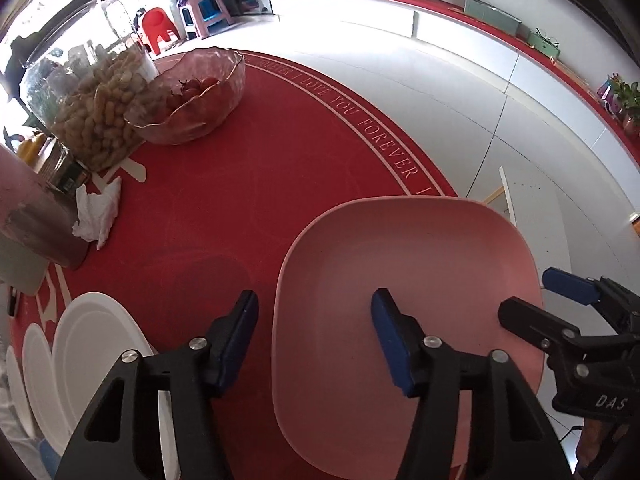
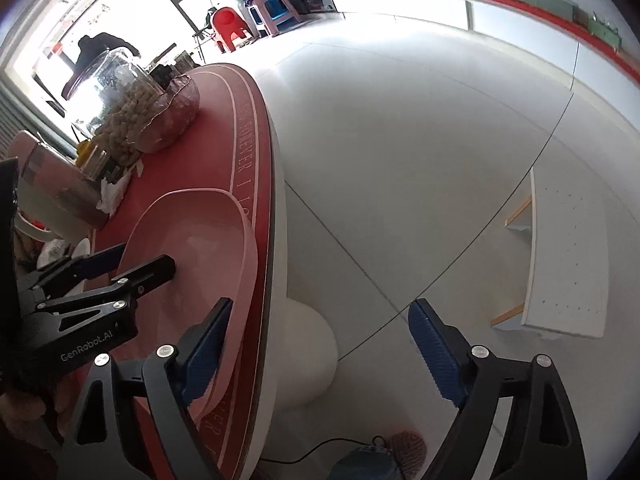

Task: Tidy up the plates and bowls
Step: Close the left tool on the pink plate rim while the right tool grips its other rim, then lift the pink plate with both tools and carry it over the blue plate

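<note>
A pink rounded-square plate (image 1: 420,248) lies on the red tablecloth (image 1: 240,200) close to the table's edge. My left gripper (image 1: 315,296) is open and straddles the plate's left rim, one finger over the cloth and the other inside the plate; the pads do not press on it. My right gripper (image 2: 322,304) is open at the opposite rim of the pink plate (image 2: 192,232), its left finger above the plate and its right finger past the table edge over the floor. Each gripper shows in the other's view: right gripper (image 1: 528,292), left gripper (image 2: 144,258). A few overlapping white plates (image 1: 92,344) lie at the lower left.
At the back left stand a glass bowl of cherry tomatoes (image 1: 192,96) and a jar of peanuts (image 1: 92,100). A crumpled tissue (image 1: 98,212) and a pink-and-metal cup (image 1: 32,216) sit at the left. The table edge (image 2: 276,200) drops to a white tiled floor.
</note>
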### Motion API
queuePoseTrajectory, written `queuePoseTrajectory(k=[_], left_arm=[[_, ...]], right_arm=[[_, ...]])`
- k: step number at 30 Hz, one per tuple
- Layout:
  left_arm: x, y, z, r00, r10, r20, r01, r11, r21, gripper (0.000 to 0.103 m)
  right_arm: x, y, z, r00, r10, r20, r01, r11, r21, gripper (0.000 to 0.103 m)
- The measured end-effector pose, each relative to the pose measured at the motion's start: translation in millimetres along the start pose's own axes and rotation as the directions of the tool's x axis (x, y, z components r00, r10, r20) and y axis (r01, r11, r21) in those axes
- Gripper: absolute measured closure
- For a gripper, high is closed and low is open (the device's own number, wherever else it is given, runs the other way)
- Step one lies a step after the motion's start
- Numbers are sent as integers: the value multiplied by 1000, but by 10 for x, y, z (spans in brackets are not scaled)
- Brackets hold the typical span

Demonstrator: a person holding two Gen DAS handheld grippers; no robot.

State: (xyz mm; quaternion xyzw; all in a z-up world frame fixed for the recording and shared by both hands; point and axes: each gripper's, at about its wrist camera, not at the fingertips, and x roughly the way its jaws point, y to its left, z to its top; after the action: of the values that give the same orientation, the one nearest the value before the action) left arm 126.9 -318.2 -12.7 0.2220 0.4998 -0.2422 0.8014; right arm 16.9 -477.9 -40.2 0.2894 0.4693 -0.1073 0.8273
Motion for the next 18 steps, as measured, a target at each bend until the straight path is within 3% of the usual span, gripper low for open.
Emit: queuePoseTrajectory(k=[6, 8, 10, 13, 15, 16, 18], left_arm=[[-20, 9, -23, 1000, 27, 0, -27, 999, -25, 42], [-27, 52, -17, 998, 58, 10, -58, 998, -33, 42], [-5, 123, -5, 999, 43, 6, -43, 998, -46, 42], [-2, 146, 1, 1000, 17, -8, -18, 998, -57, 42], [-7, 143, -9, 1000, -28, -9, 28, 998, -63, 55], [-11, 143, -19, 998, -68, -9, 68, 995, -67, 70], [-37, 111, -42, 996, -90, -12, 89, 994, -64, 71]], right_arm=[[-4, 172, 8, 1000, 25, 0, -25, 999, -38, 47], [-11, 234, 19, 1000, 4, 9, -3, 998, -68, 48], [-4, 258, 25, 1000, -4, 14, 5, 997, -83, 50], [12, 250, 43, 999, 41, 4, -40, 997, -71, 62], [1, 273, 40, 997, 72, -4, -73, 994, -77, 81], [-8, 300, 33, 997, 71, -7, -71, 994, -89, 85], [-40, 329, -3, 999, 48, 6, -47, 992, -114, 89]])
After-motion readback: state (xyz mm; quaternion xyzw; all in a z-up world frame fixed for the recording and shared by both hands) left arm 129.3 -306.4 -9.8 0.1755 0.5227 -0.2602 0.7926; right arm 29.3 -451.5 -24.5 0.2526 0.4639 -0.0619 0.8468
